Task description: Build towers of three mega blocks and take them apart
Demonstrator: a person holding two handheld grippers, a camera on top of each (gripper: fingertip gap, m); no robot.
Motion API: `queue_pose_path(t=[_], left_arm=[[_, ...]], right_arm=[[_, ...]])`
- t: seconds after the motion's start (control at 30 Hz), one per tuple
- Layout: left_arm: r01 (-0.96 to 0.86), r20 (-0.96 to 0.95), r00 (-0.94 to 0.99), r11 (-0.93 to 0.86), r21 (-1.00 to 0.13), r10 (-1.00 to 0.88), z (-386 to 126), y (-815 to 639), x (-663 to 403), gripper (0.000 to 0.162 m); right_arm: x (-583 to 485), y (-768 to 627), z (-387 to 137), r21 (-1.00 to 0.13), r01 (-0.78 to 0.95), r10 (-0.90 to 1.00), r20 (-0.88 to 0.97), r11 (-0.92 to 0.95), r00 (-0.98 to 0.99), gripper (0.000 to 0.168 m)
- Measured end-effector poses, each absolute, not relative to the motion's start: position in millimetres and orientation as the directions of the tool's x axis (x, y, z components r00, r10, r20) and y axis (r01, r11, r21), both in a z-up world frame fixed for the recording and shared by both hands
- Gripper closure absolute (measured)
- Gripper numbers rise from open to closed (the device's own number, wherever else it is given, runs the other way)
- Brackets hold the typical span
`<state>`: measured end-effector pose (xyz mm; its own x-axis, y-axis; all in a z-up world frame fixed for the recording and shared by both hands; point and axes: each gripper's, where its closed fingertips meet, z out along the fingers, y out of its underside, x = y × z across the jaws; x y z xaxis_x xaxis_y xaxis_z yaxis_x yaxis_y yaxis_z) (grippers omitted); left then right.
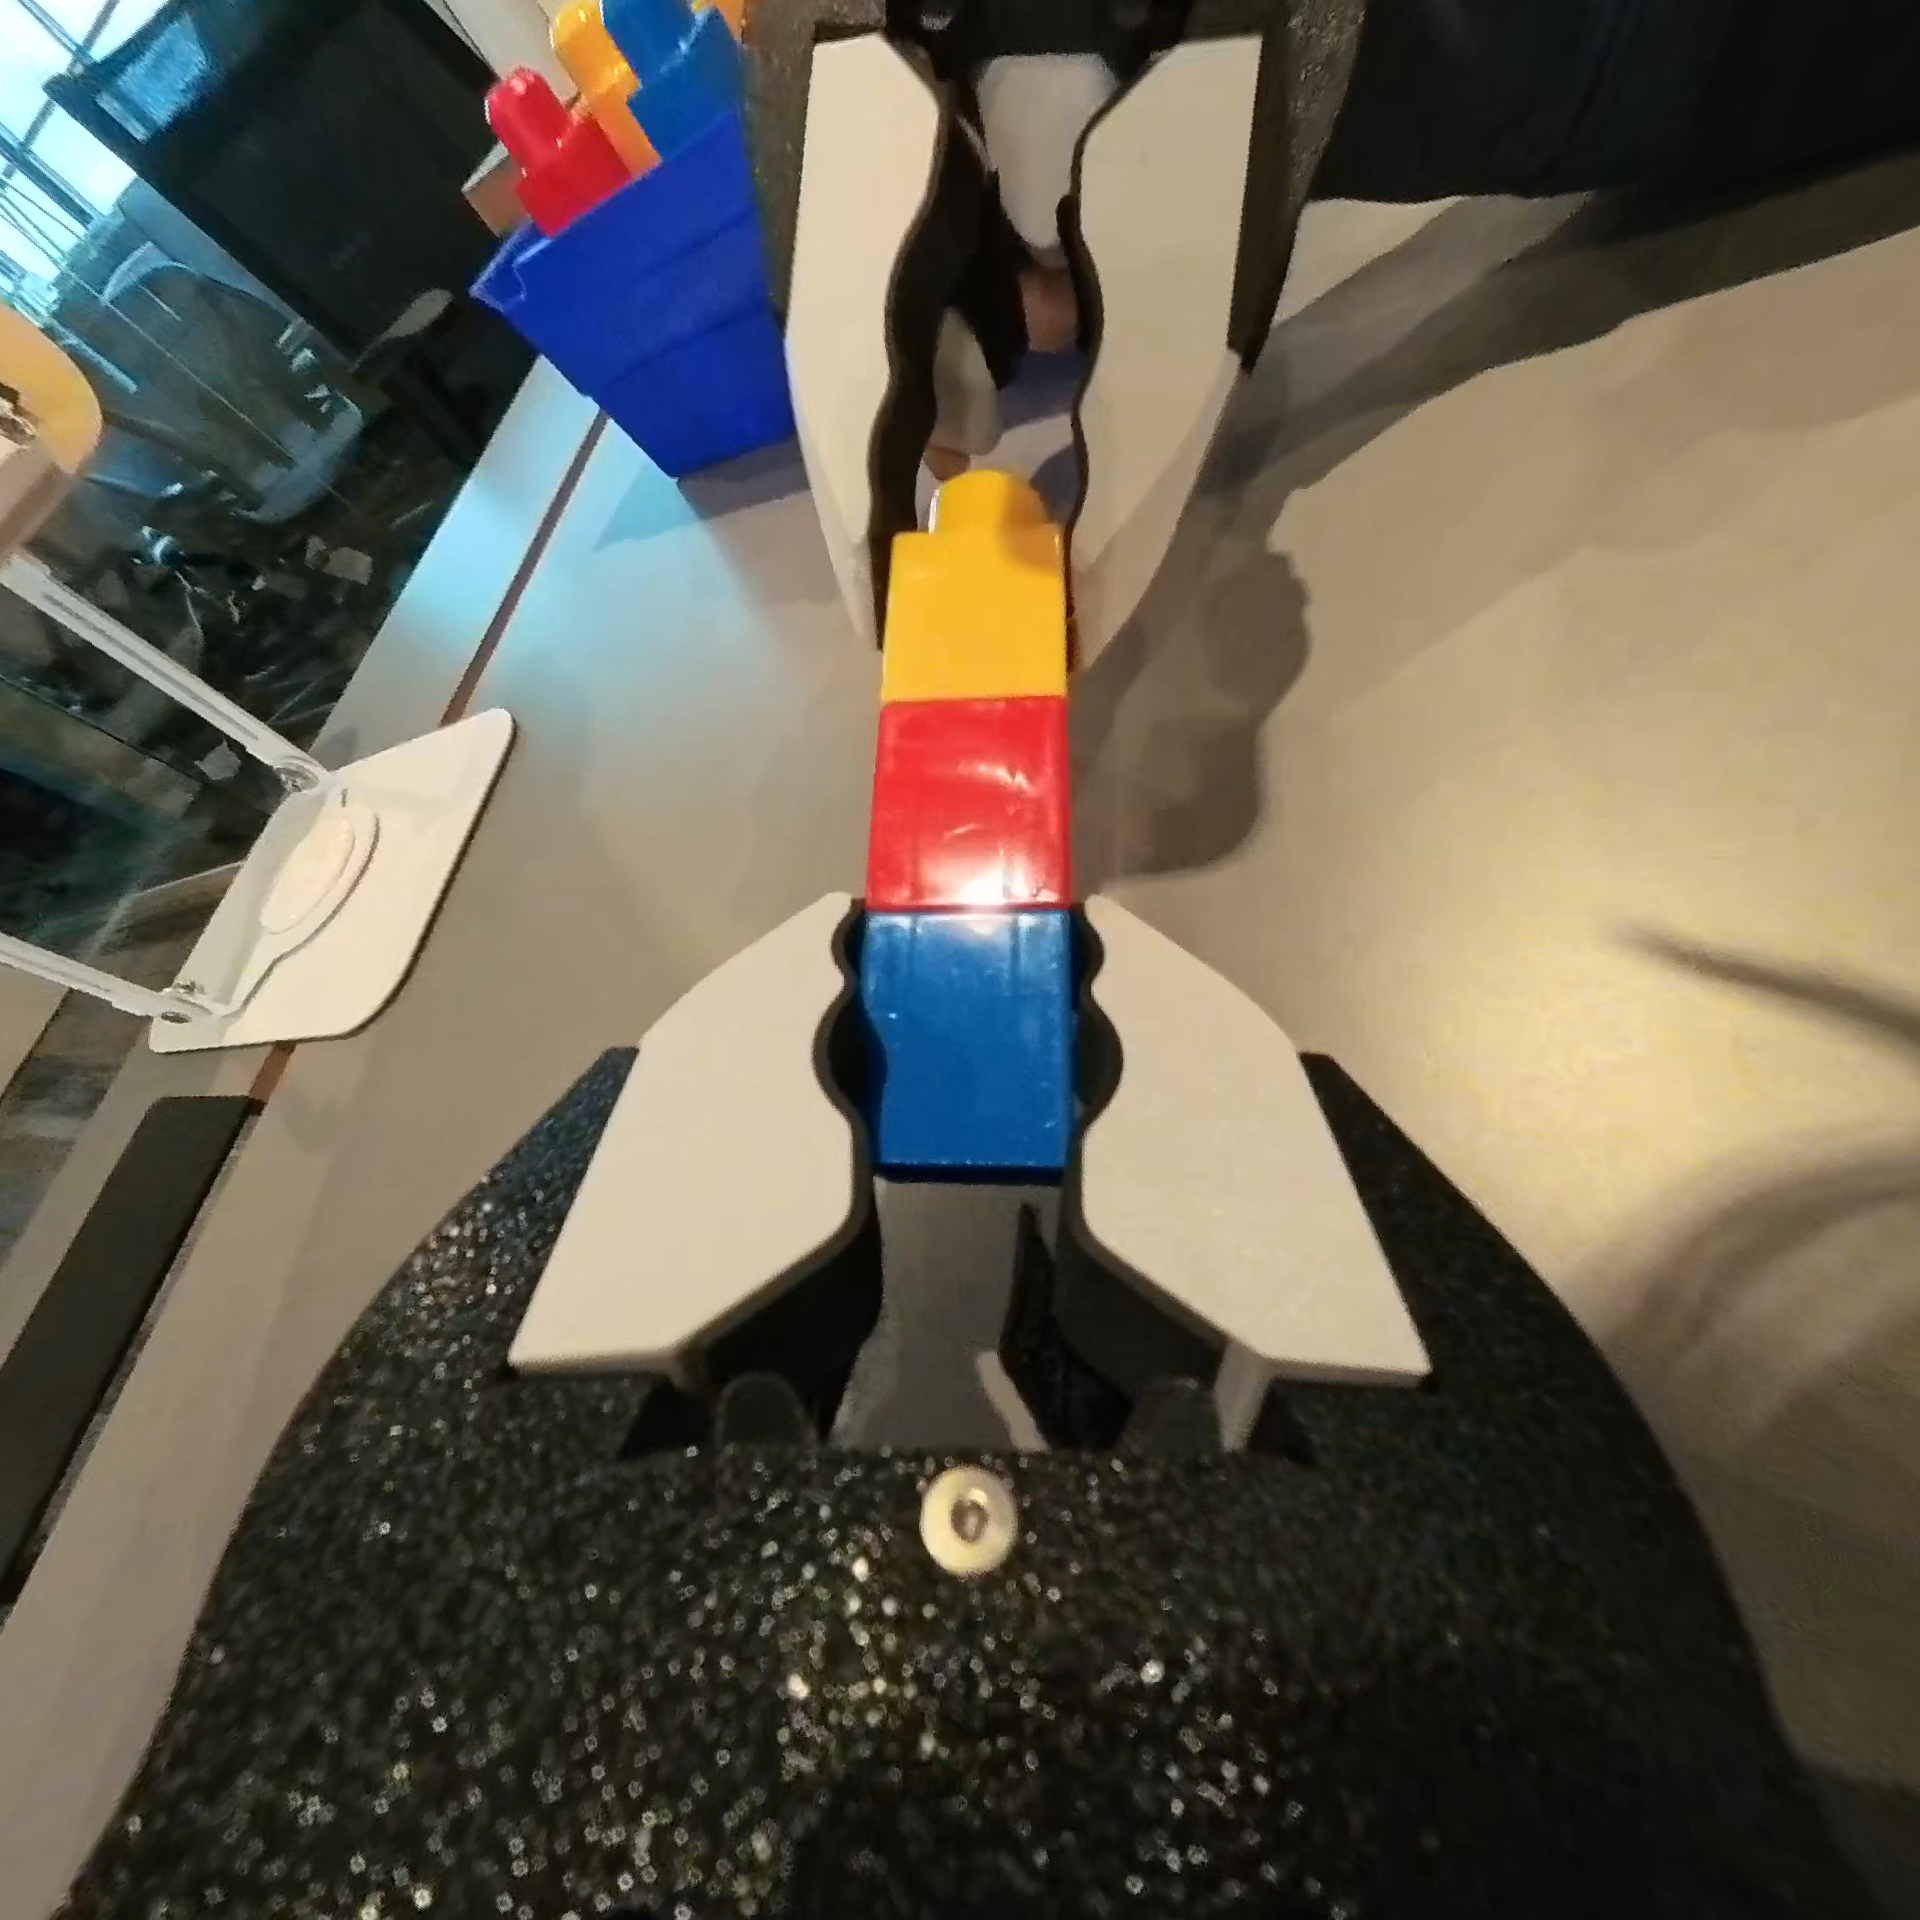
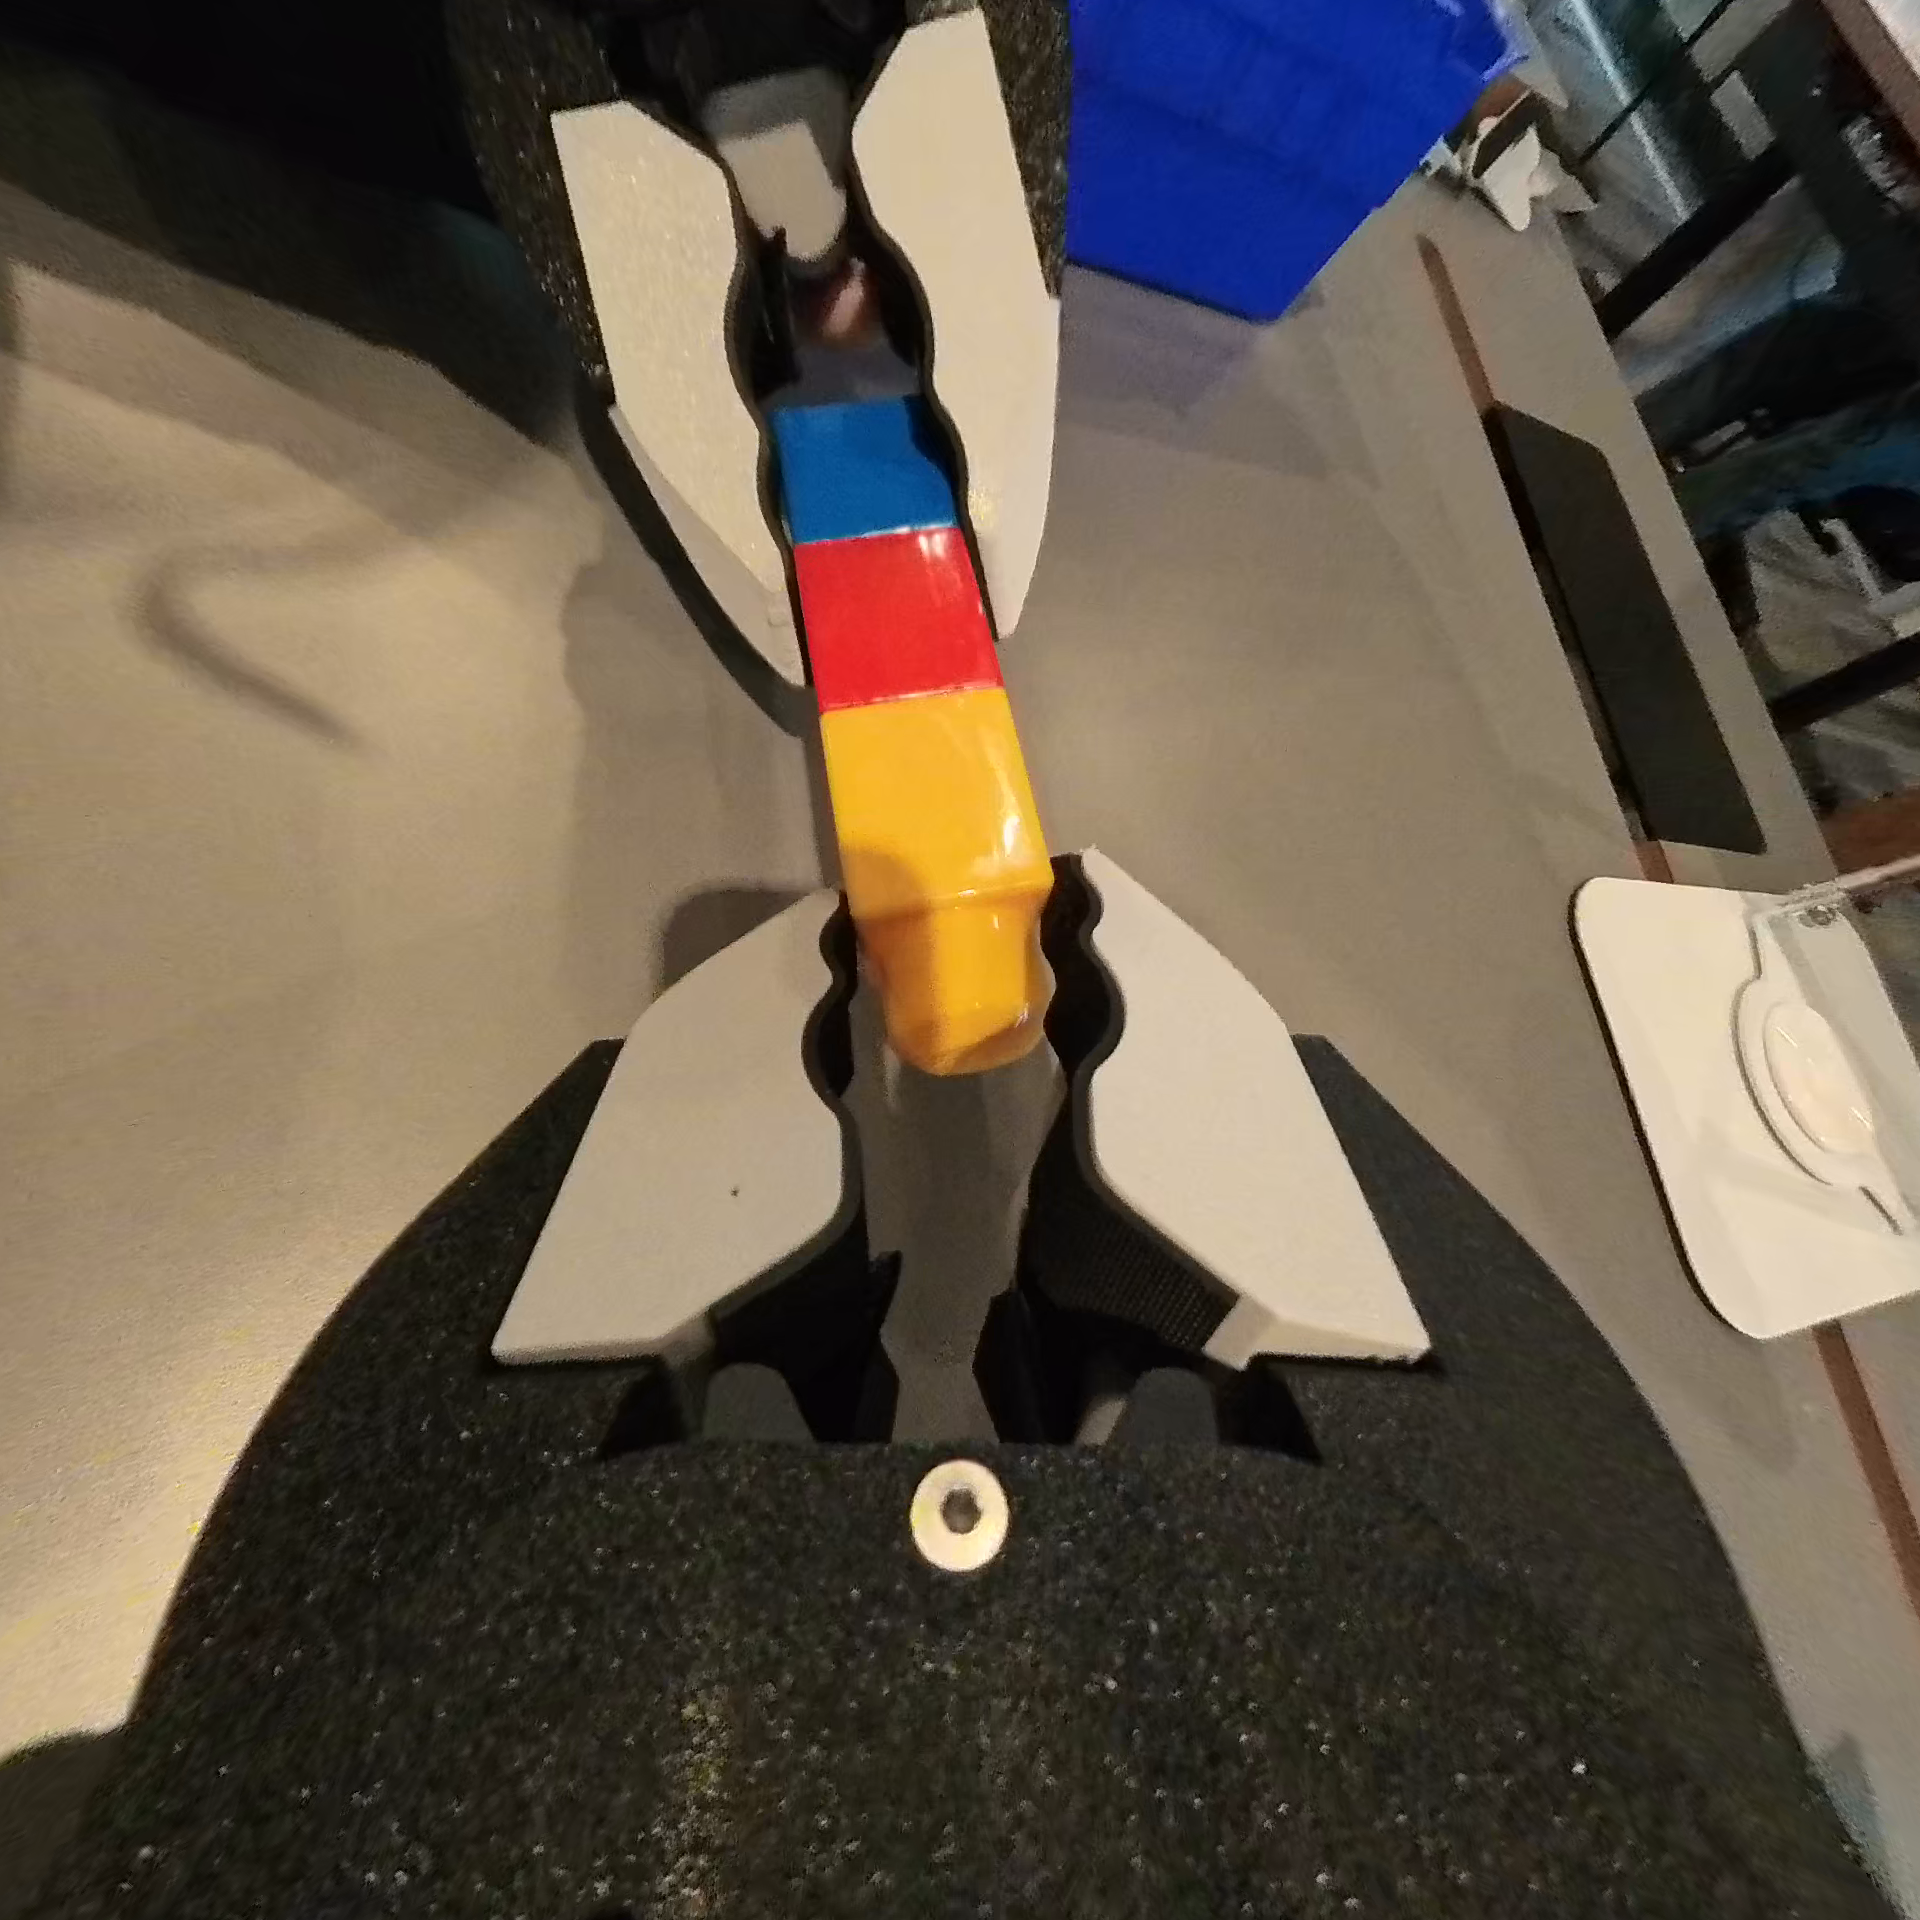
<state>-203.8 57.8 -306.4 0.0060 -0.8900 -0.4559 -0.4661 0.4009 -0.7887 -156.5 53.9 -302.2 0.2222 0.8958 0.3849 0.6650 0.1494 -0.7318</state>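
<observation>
A three-block tower, yellow block on red block on blue block, is held above the grey table between both tools. The left gripper is clamped on the blue block; the right gripper straddles the yellow block's stud, contact unclear. A blue bin of blocks stands farther back.

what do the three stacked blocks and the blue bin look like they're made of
Yellow block, red block and blue block: apparently hard glossy plastic, showing bright glare streaks. Blue bin: probably plastic too, smooth, less shiny with its even colour.
</observation>
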Motion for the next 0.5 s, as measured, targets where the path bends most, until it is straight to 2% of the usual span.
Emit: queue_pose_path(t=[0.2, 0.33, 0.43, 0.5], left_arm=[[-0.466, -0.466, 0.012, 0.408, -0.786, -0.885, -307.0, 59.4, -203.8, 0.126], [-0.429, -0.443, 0.030, 0.388, -0.815, -0.896, -301.6, 60.7, -204.7, 0.126], [-0.374, -0.422, 0.034, 0.380, -0.846, -0.906, -293.8, 56.3, -202.3, 0.126], [-0.342, -0.408, 0.030, 0.374, -0.862, -0.912, -290.3, 53.7, -201.8, 0.126]], right_arm=[[-157.1, 54.7, -302.2, -0.738, 0.657, 0.892, 0.390, 0.156, 0.227, 0.133], [-163.8, 55.2, -290.3, -0.805, 0.574, 0.891, 0.361, 0.150, 0.274, 0.132], [-164.4, 54.6, -289.7, -0.802, 0.577, 0.890, 0.365, 0.152, 0.273, 0.123], [-165.2, 52.7, -285.1, -0.802, 0.569, 0.883, 0.387, 0.181, 0.266, 0.128]])
